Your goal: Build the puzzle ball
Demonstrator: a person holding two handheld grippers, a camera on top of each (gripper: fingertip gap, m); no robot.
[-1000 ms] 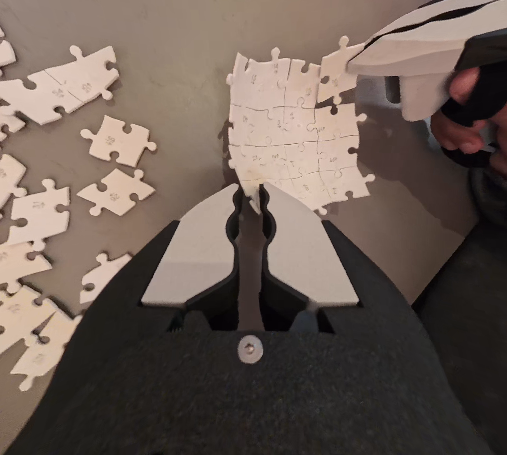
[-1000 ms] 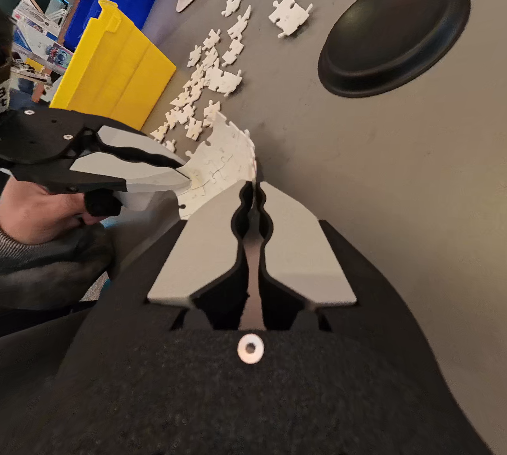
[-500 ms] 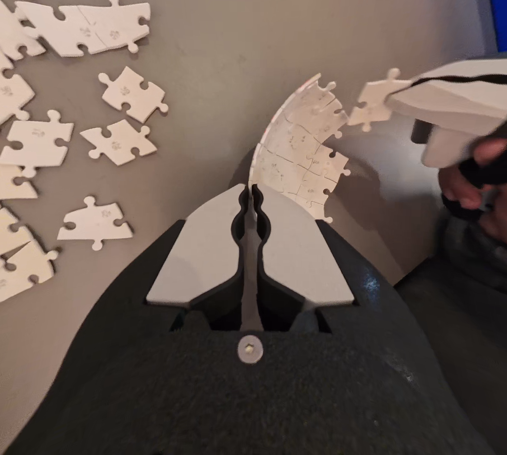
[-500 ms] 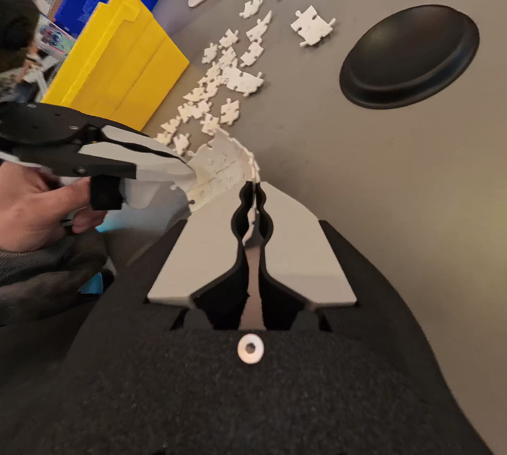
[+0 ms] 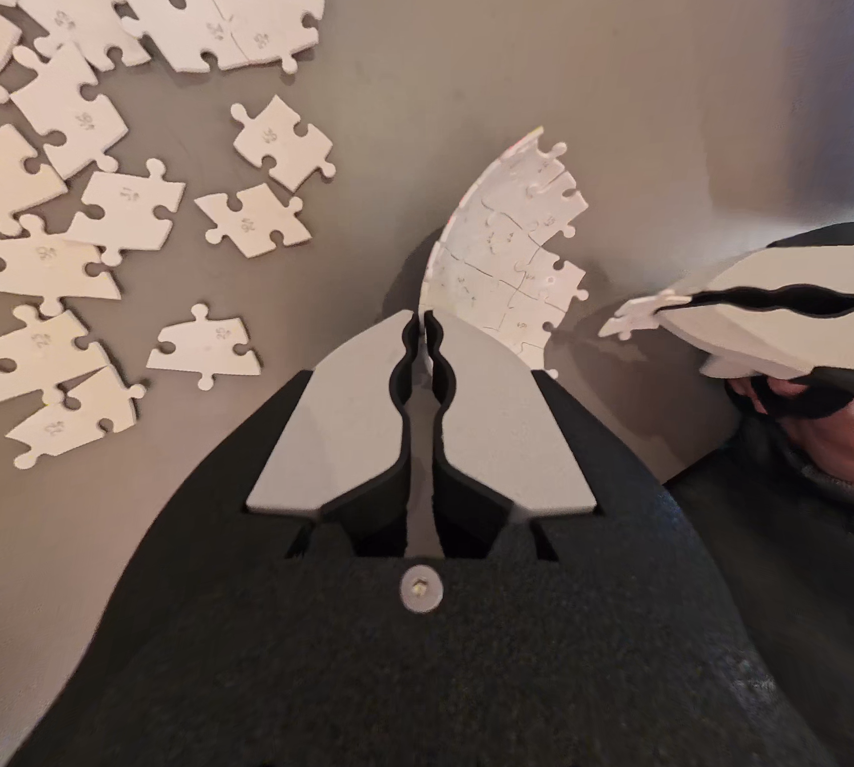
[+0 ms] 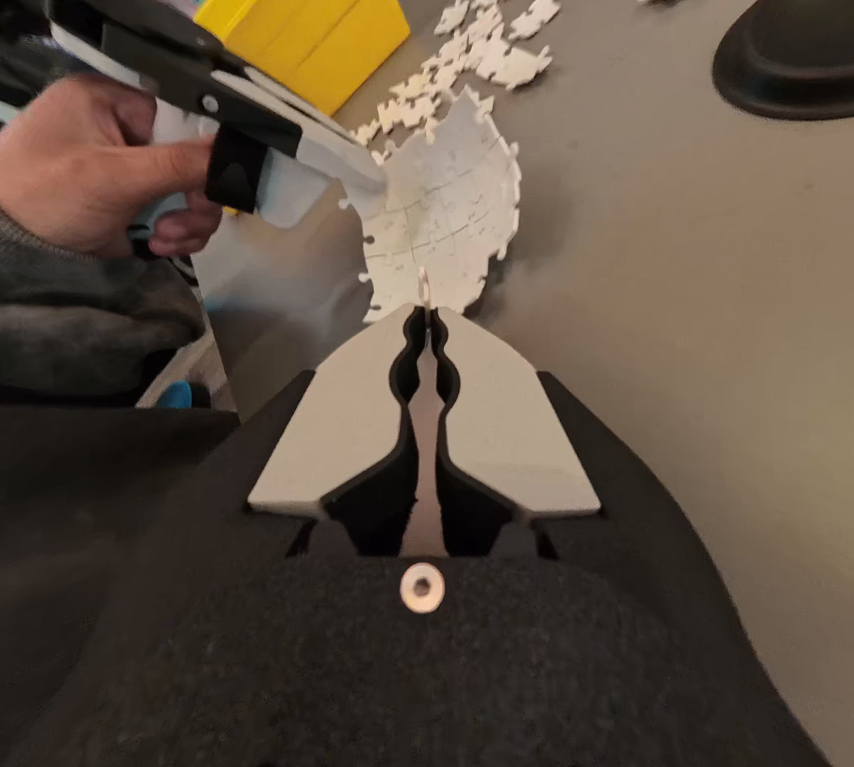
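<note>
Above the grey table [image 5: 416, 88], the left gripper [image 5: 421, 319] is clamped tight on the near edge of the curved puzzle shell [image 5: 503, 264], holding that white patch of joined pieces up on its edge, hollow side turned to the right. Over on that side, the right gripper [image 5: 665, 312] comes in pinching 1 single puzzle piece [image 5: 633, 319] at its very tip, jaws nearly together on it.

Here is the relation that matters: in the left wrist view the piece sits just beside the shell's lower right edge, a narrow gap between them, not yet touching as far as I can tell. From the right wrist view, the piece is seen edge-on, a thin white sliver [image 6: 423, 289] poking up from between the fingers, with the shell [image 6: 443, 208] straight ahead and its hollow face open to the camera. The left gripper [image 6: 369, 181] bites the shell's upper left rim there, a hand [image 6: 88, 171] wrapped round its handle.

So the right gripper is the mover and the nearer one to the open edge; my read is it must turn the piece flat to the curve and slide its tab leftward into a socket.

Loose puzzle pieces [image 5: 138, 208] lie scattered to the left, well apart from the action, with a black dome stand [image 6: 795, 65] and a yellow bin [image 6: 305, 10] beyond.
</note>
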